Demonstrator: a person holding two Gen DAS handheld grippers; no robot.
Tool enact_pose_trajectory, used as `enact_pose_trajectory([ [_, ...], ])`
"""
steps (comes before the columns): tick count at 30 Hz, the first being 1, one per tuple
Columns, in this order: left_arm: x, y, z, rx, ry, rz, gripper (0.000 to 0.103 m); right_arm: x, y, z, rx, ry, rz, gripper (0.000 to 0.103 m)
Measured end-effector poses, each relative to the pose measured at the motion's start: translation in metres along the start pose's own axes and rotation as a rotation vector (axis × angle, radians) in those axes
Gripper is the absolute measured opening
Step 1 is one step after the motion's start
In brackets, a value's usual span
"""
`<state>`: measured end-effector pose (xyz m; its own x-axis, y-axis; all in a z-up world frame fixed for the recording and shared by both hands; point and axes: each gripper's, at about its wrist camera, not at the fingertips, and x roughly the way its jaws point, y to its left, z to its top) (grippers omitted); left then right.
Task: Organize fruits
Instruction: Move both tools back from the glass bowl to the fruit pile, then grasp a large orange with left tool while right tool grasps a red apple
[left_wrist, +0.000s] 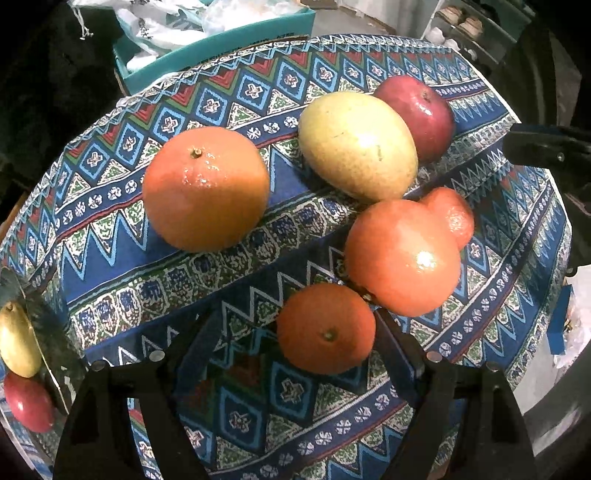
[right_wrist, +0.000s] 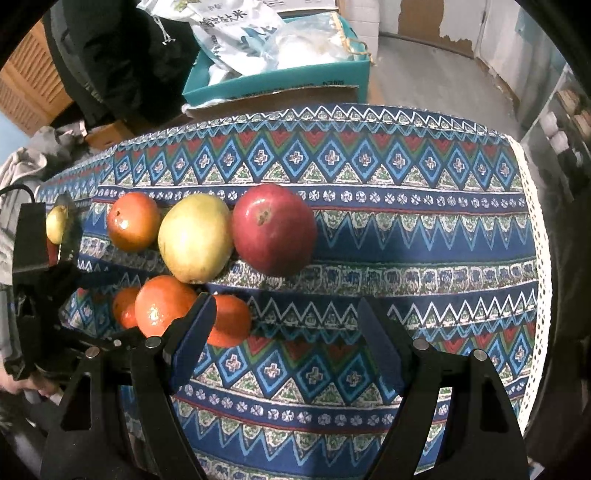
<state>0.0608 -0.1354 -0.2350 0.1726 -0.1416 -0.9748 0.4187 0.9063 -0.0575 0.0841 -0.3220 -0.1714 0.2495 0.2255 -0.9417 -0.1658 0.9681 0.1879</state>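
Several fruits lie on a patterned blue tablecloth (left_wrist: 122, 254). In the left wrist view a large orange (left_wrist: 205, 188) sits at the centre left, with a yellow mango (left_wrist: 356, 146) and a red mango (left_wrist: 417, 114) behind it to the right. A big orange-red fruit (left_wrist: 402, 258), a smaller one (left_wrist: 452, 214) and a small orange (left_wrist: 327, 328) lie nearer. My left gripper (left_wrist: 295, 339) is open, and the small orange lies between its fingers. My right gripper (right_wrist: 288, 325) is open and empty over the cloth, right of the fruits. The right wrist view shows the yellow mango (right_wrist: 195, 238) and the red mango (right_wrist: 275, 229).
A teal cardboard box (right_wrist: 277, 85) with plastic bags stands beyond the table's far edge. Dark clothing (right_wrist: 122, 62) hangs at the back left. The cloth's white lace hem (right_wrist: 535, 236) marks the table's right edge. Shelves (right_wrist: 569, 122) stand at the far right.
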Motion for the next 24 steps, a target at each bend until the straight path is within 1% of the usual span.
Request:
enact_pose_trajectory([
  [2, 0.0, -0.002, 0.0, 0.016, -0.004, 0.003, 0.083, 0.006, 0.001, 0.004, -0.008, 0.005, -0.005, 0.08],
  [4, 0.001, -0.004, 0.002, 0.029, -0.012, -0.01, 0.077, 0.012, 0.002, 0.007, -0.022, 0.014, -0.01, 0.08],
  [7, 0.001, -0.009, 0.002, 0.042, -0.017, -0.05, 0.06, 0.024, 0.005, 0.014, -0.052, 0.027, -0.02, 0.08],
  [8, 0.002, -0.012, 0.001, 0.044, -0.016, -0.07, 0.05, 0.028, 0.006, 0.016, -0.064, 0.03, -0.023, 0.08],
  [9, 0.0, -0.013, 0.0, 0.046, -0.015, -0.08, 0.049, 0.032, 0.007, 0.019, -0.075, 0.033, -0.026, 0.08],
  [11, 0.0, -0.017, 0.0, 0.059, -0.022, -0.055, 0.049, 0.039, 0.007, 0.022, -0.091, 0.037, -0.025, 0.08],
  [14, -0.001, -0.016, 0.0, 0.056, -0.031, -0.047, 0.049, 0.049, 0.009, 0.028, -0.107, 0.04, -0.001, 0.08],
  [21, -0.017, 0.008, 0.007, -0.031, -0.073, -0.064, 0.048, 0.067, 0.016, 0.038, -0.142, 0.052, -0.005, 0.079],
  [24, -0.025, 0.018, 0.008, -0.063, -0.086, -0.075, 0.048, 0.076, 0.022, 0.044, -0.156, 0.055, -0.004, 0.077],
])
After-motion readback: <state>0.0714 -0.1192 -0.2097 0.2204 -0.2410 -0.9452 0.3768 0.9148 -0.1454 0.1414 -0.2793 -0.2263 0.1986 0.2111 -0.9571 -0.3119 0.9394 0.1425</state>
